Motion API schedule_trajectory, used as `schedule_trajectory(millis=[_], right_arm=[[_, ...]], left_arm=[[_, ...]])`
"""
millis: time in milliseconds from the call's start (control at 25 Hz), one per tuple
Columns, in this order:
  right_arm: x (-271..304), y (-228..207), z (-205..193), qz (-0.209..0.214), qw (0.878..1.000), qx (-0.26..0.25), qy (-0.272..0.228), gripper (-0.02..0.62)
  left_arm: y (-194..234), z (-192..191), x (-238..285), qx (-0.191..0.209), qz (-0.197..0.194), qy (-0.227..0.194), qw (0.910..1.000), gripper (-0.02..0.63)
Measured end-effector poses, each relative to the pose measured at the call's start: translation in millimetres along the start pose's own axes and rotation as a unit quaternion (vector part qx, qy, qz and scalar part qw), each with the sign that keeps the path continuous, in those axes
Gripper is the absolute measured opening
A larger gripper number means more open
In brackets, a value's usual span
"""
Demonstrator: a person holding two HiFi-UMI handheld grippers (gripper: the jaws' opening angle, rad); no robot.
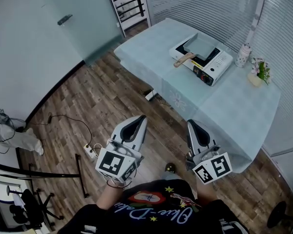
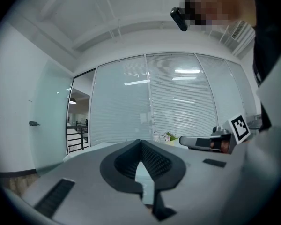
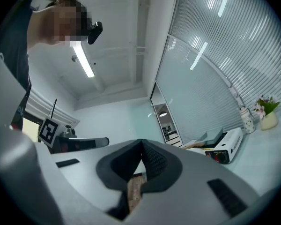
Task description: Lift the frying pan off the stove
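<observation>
Head view, and both grippers hover low in the frame over the wood-plank floor, well short of the table. Left gripper is a smooth grey shell tapering to a point, jaws pressed together with nothing between them. The left gripper view backs that up, the ribbed black pads meeting in a tight V. Right gripper is the same story: jaws closed flat on each other, empty, its checker-marked cube tilted up at the camera. The table is draped in a pale blue-green cloth with soft folds down the near edge. On it sits the stove, a boxy white portable burner with a dark knob on its front. And there's the frying pan, square, grey and shallow-walled, resting on top of the stove. Its light wooden handle pokes out past the stove's edge toward frame left. It is well apart from both grippers. Near the stove on the right a slim white patterned bottle stands upright, and near that is a small cream pot of flowers with green leaves. Ribbed blinds run behind the table, with a frosted glass panel off to the left. Right gripper view puts stove and pan off to the right, beyond the closed jaws and across the cloth.
</observation>
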State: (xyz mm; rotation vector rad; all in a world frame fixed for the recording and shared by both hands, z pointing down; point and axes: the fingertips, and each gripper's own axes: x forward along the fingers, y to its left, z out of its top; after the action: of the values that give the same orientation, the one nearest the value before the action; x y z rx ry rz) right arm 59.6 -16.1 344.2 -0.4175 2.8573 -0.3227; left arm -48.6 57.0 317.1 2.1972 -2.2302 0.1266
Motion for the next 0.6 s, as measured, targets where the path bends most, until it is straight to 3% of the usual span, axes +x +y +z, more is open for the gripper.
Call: schedule_trajectory(millis=[360,600], right_arm=[[17,-24,12,0.006,1.000,-0.027,0.002,0.000],[35,-29,12,0.021,0.999,-0.033,0.003,0.000]], left_arm=[[6,1,41,-0.013,-0.017,-0.015,0.9997,0.003],[17,-1,52,-0.015,-0.011,-0.004,0.9998,0.004]])
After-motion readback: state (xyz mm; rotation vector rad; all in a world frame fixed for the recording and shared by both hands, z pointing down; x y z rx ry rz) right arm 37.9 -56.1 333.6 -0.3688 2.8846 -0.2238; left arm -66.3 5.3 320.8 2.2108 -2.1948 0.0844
